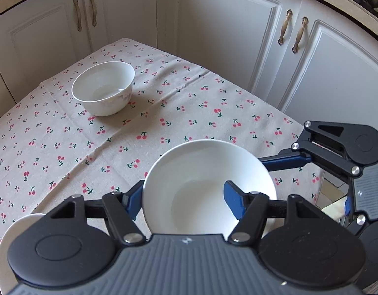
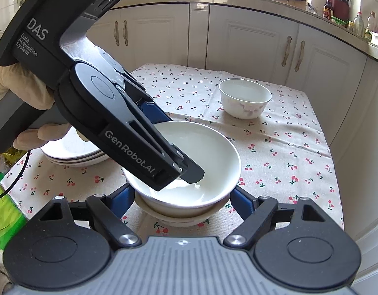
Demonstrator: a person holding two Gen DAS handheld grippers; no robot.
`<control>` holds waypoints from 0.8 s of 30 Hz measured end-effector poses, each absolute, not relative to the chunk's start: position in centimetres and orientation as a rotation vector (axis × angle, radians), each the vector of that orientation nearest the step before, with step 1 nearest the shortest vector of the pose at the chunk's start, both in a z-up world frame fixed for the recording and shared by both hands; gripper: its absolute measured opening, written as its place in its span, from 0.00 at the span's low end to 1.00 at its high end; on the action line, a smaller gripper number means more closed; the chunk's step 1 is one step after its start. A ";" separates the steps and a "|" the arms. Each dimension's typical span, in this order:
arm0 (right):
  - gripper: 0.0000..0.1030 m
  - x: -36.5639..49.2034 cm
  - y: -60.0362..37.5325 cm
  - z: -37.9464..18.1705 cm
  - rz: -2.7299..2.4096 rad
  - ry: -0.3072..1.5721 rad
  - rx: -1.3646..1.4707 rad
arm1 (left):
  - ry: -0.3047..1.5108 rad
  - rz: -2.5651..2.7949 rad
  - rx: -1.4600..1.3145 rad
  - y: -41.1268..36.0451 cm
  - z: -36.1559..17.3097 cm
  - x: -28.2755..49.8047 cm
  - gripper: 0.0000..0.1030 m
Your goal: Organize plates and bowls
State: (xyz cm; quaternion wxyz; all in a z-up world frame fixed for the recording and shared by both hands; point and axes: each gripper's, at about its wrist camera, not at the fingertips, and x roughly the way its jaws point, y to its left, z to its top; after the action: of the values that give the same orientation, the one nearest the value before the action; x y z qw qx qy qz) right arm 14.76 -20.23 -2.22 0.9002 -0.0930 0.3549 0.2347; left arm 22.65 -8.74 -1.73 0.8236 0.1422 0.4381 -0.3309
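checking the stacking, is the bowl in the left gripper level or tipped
Tipped. In the right wrist view the held bowl leans over the lower bowl, with the left gripper pinching its rim.

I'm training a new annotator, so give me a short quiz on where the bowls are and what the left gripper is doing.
1. True or false: the left gripper is clamped on the rim of the upper bowl, with one finger inside it and one outside.
2. The upper bowl is: A. upside down; B. nested in a lower bowl; C. lying on its side.
3. How many bowls stand alone on the cherry tablecloth, away from both grippers?

Key: 1 true. 2 B. 3 one, the far bowl.
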 end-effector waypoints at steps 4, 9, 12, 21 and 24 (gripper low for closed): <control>0.86 14.8 -20.3 -2.2 0.488 0.735 -0.191 | 0.928 -0.704 0.304 -8.7 -1.8 22.5 0.65; 0.89 14.9 -20.2 -2.3 0.486 0.736 -0.186 | 0.920 -0.713 0.300 -8.5 -1.8 22.3 0.65; 0.97 14.7 -20.1 -2.1 0.498 0.728 -0.177 | 0.914 -0.718 0.298 -8.2 -1.7 22.2 0.67; 0.99 13.4 -19.7 -0.8 0.515 0.661 -0.207 | 0.894 -0.704 0.266 -6.4 -1.1 22.0 0.67; 1.00 12.8 -19.7 -0.4 0.565 0.635 -0.199 | 0.892 -0.700 0.262 -6.0 -0.9 21.9 0.68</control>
State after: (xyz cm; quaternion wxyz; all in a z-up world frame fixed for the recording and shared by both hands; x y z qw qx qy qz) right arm 12.76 -19.74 -0.37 0.9062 -0.0965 0.3075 0.2736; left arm 21.93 -5.97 -0.90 0.8355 0.1235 0.4211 -0.3307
